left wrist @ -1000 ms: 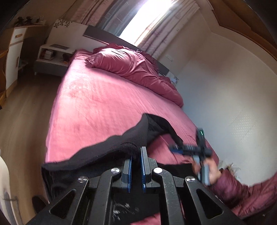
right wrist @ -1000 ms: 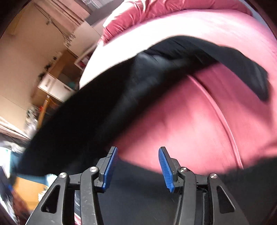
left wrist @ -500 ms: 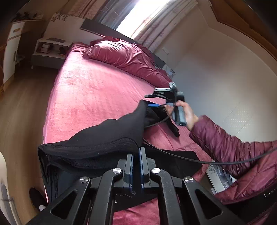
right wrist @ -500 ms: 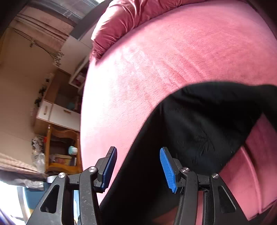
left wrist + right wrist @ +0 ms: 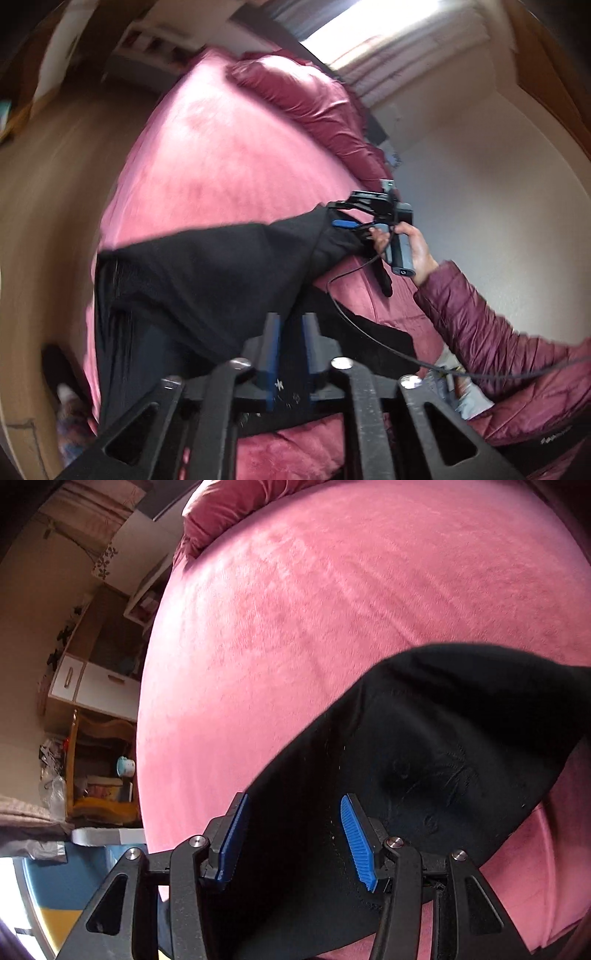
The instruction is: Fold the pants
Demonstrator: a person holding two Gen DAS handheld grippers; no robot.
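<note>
Two hand-held grippers are working on the black pants [image 5: 207, 273], which hang lifted just above the pink bed [image 5: 221, 162]. Part of the pants also lies flat on the bed, near its close edge.

The left hand-held gripper [image 5: 290, 343] is pinched narrow, and black cloth sits between its blue pads. It looks like it is holding the pants there. The right hand-held gripper [image 5: 295, 834] has its blue pads wide apart, with black cloth [image 5: 424, 757] lying between and in front of them. It is not squeezing yet. In the left camera, the right hand-held gripper [image 5: 351, 218] is at the far tip of the raised cloth, toward the pillow end of the bed.

What could go wrong? The right hand-held gripper could shut on only a thin bit of cloth, or on none, because the pants are soft and droop. Then that end would drop to the bed and the fold would come out crooked. The black cable [image 5: 347, 317] hangs close to the pants and could snag them. A hard pull could also slip the cloth out of the left pads.
</note>
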